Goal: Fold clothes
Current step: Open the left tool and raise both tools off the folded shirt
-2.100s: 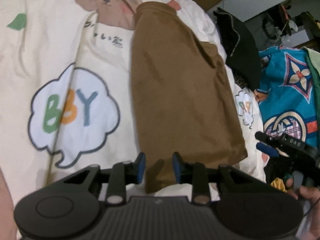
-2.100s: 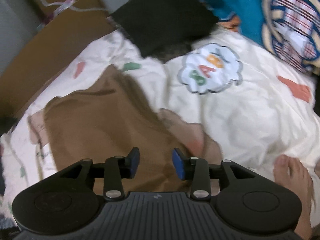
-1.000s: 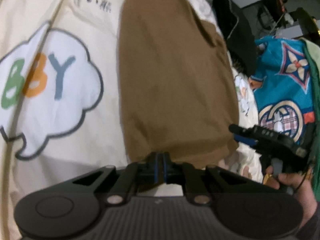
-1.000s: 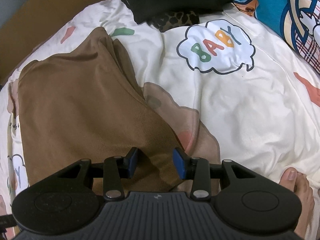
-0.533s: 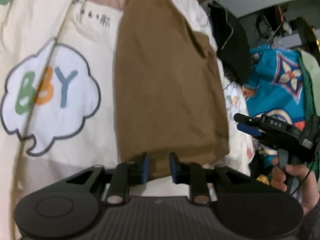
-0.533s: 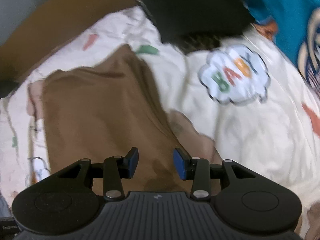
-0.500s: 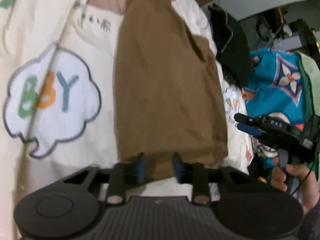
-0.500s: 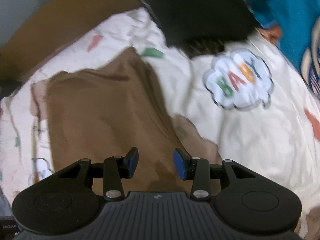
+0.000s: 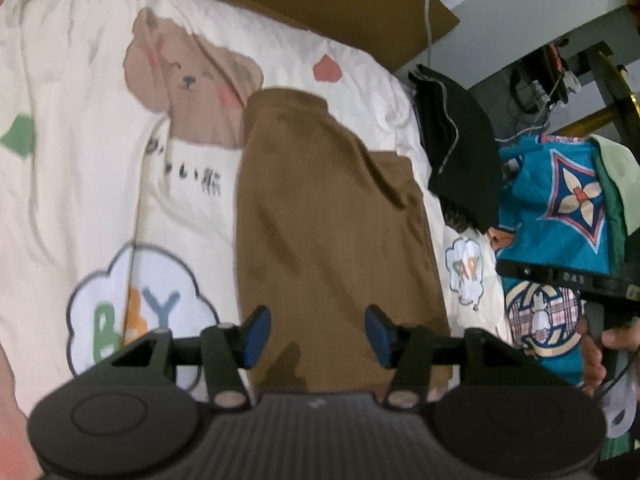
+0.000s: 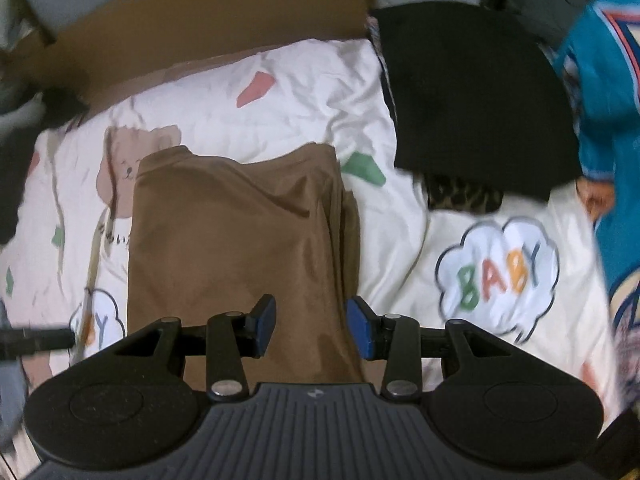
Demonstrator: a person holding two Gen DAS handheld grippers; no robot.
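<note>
A brown garment (image 9: 328, 232) lies folded into a long strip on a cream bedspread (image 9: 72, 184) printed with a bear and BABY clouds. My left gripper (image 9: 314, 334) hangs open above the garment's near end, nothing between its blue pads. In the right wrist view the same brown garment (image 10: 236, 240) runs away from me, its doubled edge on the right side. My right gripper (image 10: 311, 330) is open over the near end too, holding nothing. The other gripper (image 9: 568, 280) shows at the right of the left wrist view, held by a hand (image 9: 600, 356).
A black garment (image 10: 472, 96) lies at the bed's far right, over a leopard-print piece (image 10: 464, 198). A teal patterned cloth (image 9: 560, 216) is heaped on the right. Brown cardboard (image 10: 192, 28) borders the far edge of the bed.
My left gripper shut on the garment's near edge a second ago, then opened wide and drew back. Both views have lifted and pulled away, showing more of the bed. The right gripper stayed open.
</note>
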